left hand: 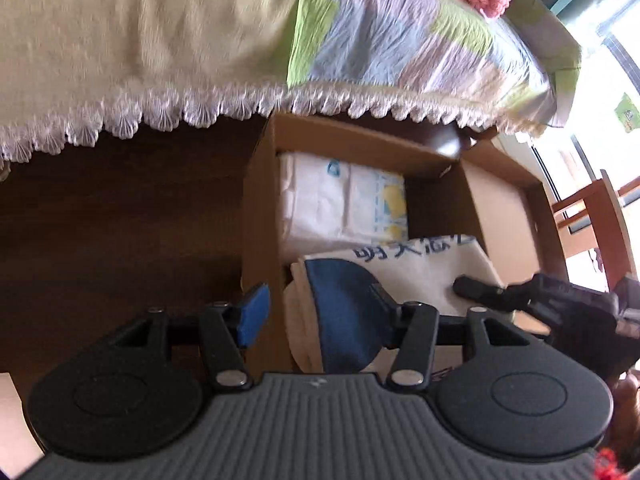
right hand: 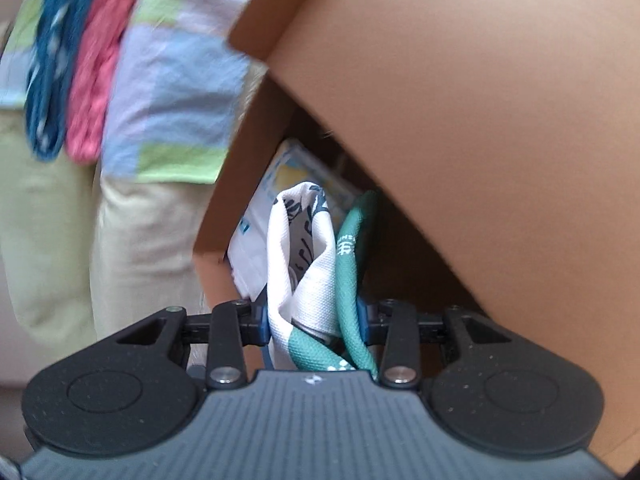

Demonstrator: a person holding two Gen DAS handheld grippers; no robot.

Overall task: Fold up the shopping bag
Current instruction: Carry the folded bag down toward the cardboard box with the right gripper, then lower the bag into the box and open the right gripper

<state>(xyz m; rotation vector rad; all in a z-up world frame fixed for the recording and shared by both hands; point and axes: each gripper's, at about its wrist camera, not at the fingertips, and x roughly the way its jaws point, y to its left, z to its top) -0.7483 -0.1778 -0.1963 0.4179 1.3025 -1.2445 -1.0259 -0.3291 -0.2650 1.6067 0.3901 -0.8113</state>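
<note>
Shopping bag [right hand: 298, 272], white canvas with green handles [right hand: 352, 276], bunched and pinched in the right gripper [right hand: 314, 322] above the open cardboard box [right hand: 480, 120]. It appears gathered rather than neatly folded, so folding or stowing seems unfinished. Near in the box, a folded cream-and-blue bag [left hand: 360, 300] already lies beside a white packet [left hand: 340, 204]. The left gripper [left hand: 320, 312] hovers spread over the box, holding nothing. Far: a bed [left hand: 160, 40].
</note>
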